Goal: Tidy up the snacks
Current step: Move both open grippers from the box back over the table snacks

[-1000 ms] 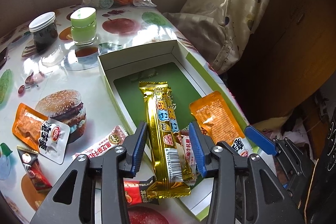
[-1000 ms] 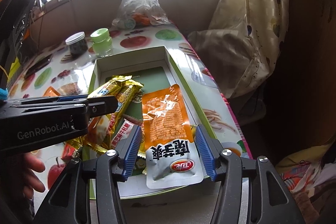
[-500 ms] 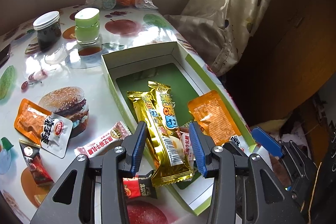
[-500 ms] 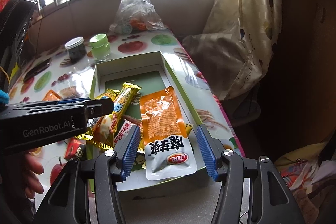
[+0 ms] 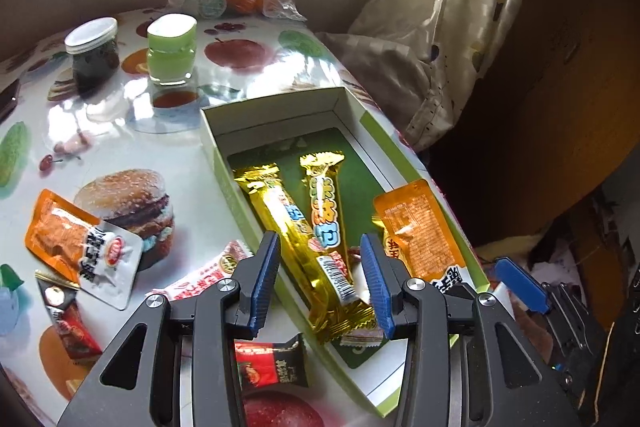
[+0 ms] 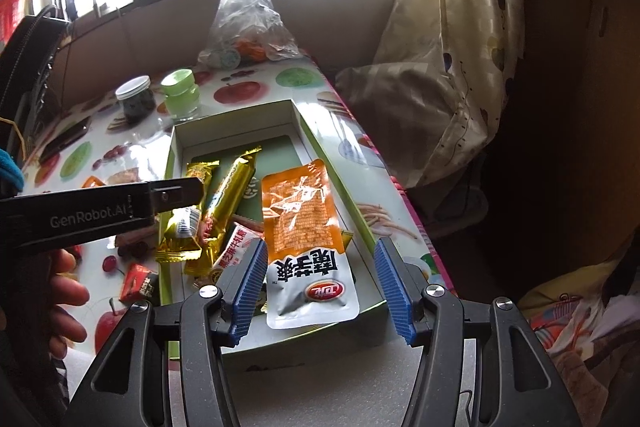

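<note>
Roughly halfway. Already in the green box [image 5: 280,107], just ahead of the left tool [image 5: 320,277]: two gold bars [image 5: 316,223], an orange pouch [image 6: 302,211] between the right tool [image 6: 320,291] fingers, small red-white packets under. Both tools spread open, gripping nothing. Still out on the counter [image 5: 120,131], left of the left tool: another orange pouch [image 5: 80,247], a red-white packet [image 5: 200,277], two dark red ones [image 5: 272,367].

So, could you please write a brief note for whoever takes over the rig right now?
Left tongs: open, empty, above the near end of the box.
Right tongs: open, empty, around the orange pouch in the box.
Done: two gold bars, the pouch and a small white packet are in the box.
Left: orange pouch, white packet, two red packets on the table.
</note>
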A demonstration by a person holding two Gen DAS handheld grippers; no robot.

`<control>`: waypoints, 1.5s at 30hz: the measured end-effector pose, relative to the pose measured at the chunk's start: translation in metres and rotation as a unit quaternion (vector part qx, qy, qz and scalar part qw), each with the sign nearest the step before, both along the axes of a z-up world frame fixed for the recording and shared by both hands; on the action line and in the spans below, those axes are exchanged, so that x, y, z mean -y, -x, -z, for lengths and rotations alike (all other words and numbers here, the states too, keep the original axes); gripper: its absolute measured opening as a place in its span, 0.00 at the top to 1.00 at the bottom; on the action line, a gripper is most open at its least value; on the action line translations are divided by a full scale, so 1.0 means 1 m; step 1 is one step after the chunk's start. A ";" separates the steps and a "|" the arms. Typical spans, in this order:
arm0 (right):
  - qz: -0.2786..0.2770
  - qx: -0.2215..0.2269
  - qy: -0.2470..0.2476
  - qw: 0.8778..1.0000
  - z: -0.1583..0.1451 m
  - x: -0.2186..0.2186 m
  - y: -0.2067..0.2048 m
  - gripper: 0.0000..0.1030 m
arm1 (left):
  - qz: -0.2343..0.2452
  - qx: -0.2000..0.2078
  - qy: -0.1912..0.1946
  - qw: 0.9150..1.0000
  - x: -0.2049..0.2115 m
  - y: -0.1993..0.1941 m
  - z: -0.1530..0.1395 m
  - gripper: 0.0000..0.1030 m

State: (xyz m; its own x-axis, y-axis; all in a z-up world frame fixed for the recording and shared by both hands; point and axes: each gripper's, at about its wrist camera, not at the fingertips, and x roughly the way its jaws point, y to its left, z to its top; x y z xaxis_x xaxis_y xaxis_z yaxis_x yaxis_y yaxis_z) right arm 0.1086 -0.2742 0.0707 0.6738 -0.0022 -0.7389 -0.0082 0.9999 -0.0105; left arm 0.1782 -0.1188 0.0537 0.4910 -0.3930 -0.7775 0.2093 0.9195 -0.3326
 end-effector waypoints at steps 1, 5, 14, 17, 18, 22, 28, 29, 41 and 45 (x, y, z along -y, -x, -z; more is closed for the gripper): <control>0.000 0.001 -0.001 1.000 -0.001 -0.001 0.001 0.46 | -0.001 0.004 0.000 1.000 -0.002 0.002 -0.002 0.58; -0.003 0.004 0.000 1.000 -0.004 -0.007 0.005 0.46 | -0.003 0.015 0.000 1.000 -0.008 0.010 -0.010 0.58; -0.012 0.015 -0.006 1.000 -0.014 -0.022 0.015 0.46 | -0.006 0.035 -0.008 0.999 -0.028 0.039 -0.027 0.58; -0.020 0.017 -0.005 1.000 -0.017 -0.030 0.017 0.46 | -0.013 0.044 -0.011 0.999 -0.037 0.047 -0.033 0.58; -0.024 0.018 -0.006 1.000 -0.017 -0.033 0.018 0.46 | -0.013 0.048 -0.014 0.999 -0.039 0.050 -0.035 0.58; -0.034 0.021 -0.008 0.999 -0.020 -0.043 0.021 0.46 | -0.025 0.052 -0.014 0.998 -0.052 0.059 -0.038 0.58; -0.050 0.023 -0.011 0.998 -0.021 -0.058 0.025 0.46 | -0.042 0.058 -0.021 0.997 -0.070 0.072 -0.039 0.58; -0.052 0.023 -0.012 0.998 -0.020 -0.060 0.026 0.46 | -0.042 0.058 -0.021 0.997 -0.072 0.074 -0.039 0.58; -0.075 0.013 -0.017 0.997 -0.012 -0.082 0.027 0.46 | -0.061 0.051 -0.023 0.997 -0.096 0.089 -0.029 0.58; -0.087 0.011 -0.017 0.996 -0.009 -0.088 0.027 0.46 | -0.069 0.047 -0.022 0.996 -0.106 0.092 -0.024 0.58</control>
